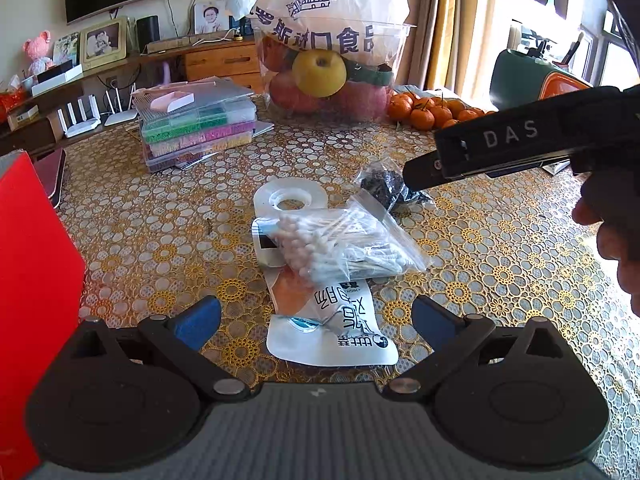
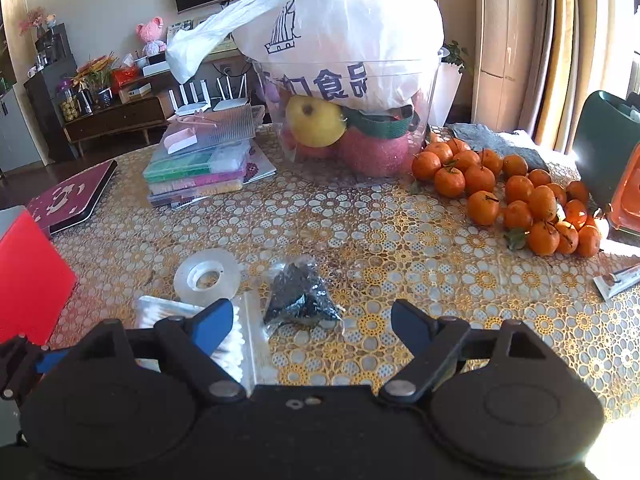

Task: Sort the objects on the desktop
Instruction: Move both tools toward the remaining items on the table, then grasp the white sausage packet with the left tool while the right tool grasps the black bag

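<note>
Table (image 2: 400,232) carries a gold floral lace-pattern cover. Resting on it: tape roll (image 2: 207,276), dark bag (image 2: 298,300) at centre, mandarins (image 2: 520,200) at right, stacked bead boxes (image 2: 204,160) upper left.

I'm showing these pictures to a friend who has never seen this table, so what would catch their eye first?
Probably the clear tub of fruit at the back of the table, topped by a white printed plastic bag, with a yellow apple against its wall. Next, the heap of mandarins to its right. Nearer, a bag of cotton swabs lies on a white pouch before the open left tool.
</note>
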